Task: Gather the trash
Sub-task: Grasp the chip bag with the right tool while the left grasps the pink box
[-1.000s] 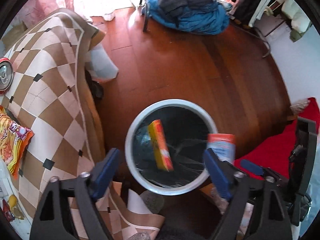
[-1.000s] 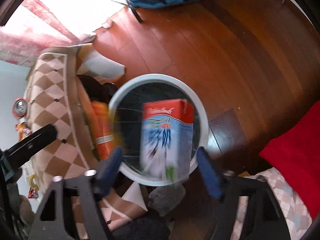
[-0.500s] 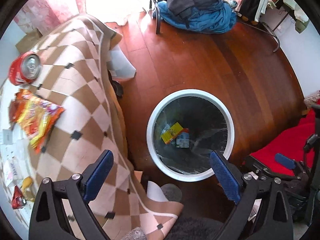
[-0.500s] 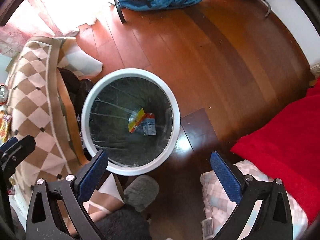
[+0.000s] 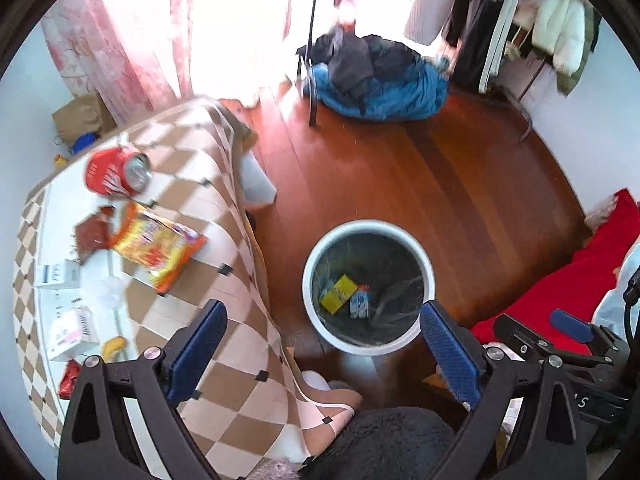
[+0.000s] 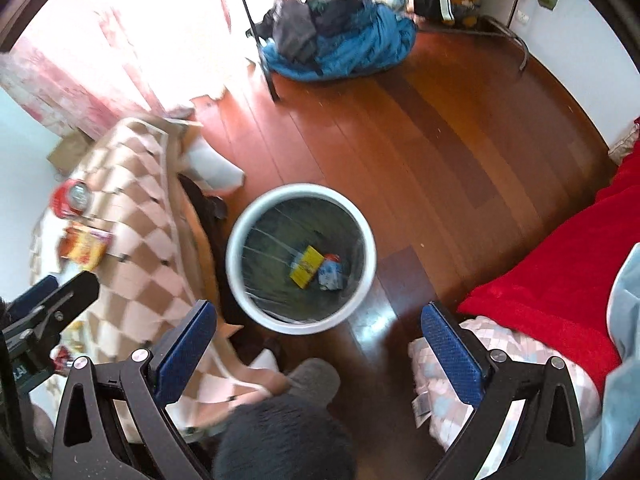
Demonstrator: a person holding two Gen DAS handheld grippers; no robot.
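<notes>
A white-rimmed bin (image 5: 416, 334) (image 6: 362, 292) with a dark liner stands on the wooden floor beside the table. A yellow box (image 5: 338, 288) (image 6: 307, 266) and a small blue-and-white carton (image 5: 359, 305) (image 6: 330, 273) lie at its bottom. My left gripper (image 5: 322, 354) is open and empty, high above the bin's near rim. My right gripper (image 6: 320, 354) is open and empty too, above the floor just in front of the bin. On the checked tablecloth (image 5: 192, 176) lie a red can (image 5: 116, 174), a yellow-orange snack bag (image 5: 158, 246) and a dark red wrapper (image 5: 90, 234).
Small white boxes (image 5: 70, 322) and other wrappers sit at the table's left. A blue and dark clothes heap (image 5: 376, 80) lies on the floor at the back by a metal stand. A red blanket (image 6: 560, 292) lies right. A dark furry slipper (image 6: 280, 436) is under the grippers.
The yellow box and the carton dropped out of the grippers into the bin. Both grippers opened wide and rose away from the bin, so more of the table shows.
</notes>
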